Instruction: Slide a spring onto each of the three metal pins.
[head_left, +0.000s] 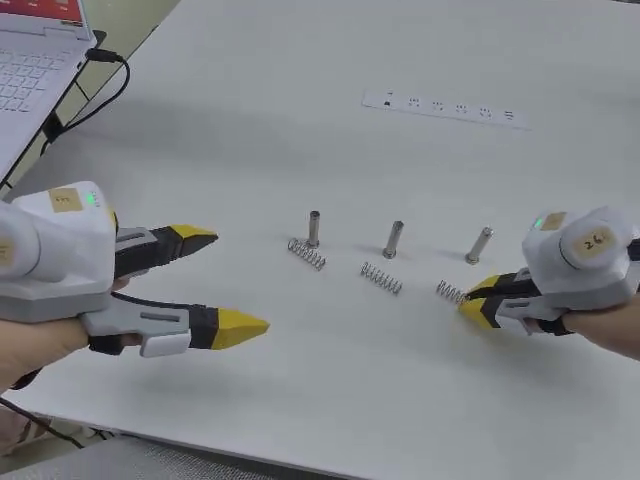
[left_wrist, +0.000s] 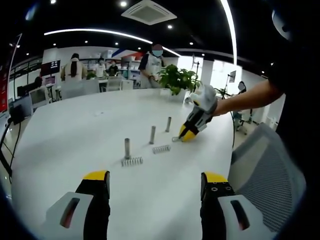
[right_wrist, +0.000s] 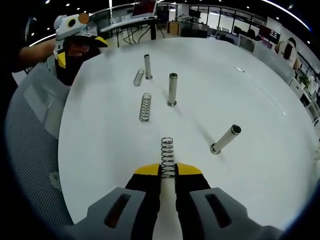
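Observation:
Three metal pins stand in a row on the white table: left pin (head_left: 314, 228), middle pin (head_left: 393, 238), and right pin (head_left: 479, 245), which leans. A spring lies in front of each: left spring (head_left: 307, 253), middle spring (head_left: 381, 278), right spring (head_left: 450, 291). My right gripper (head_left: 472, 298) is low on the table, its yellow jaws closed on the near end of the right spring (right_wrist: 167, 150), with the leaning pin (right_wrist: 225, 139) just to the right. My left gripper (left_wrist: 156, 179) hovers open and empty, well short of the left pin (left_wrist: 127, 148).
A laptop (head_left: 30, 60) with a black cable (head_left: 100, 95) sits at the far left corner. A white power strip (head_left: 445, 108) lies behind the pins. The table's front edge runs close under my grippers. Several people stand far off in the room.

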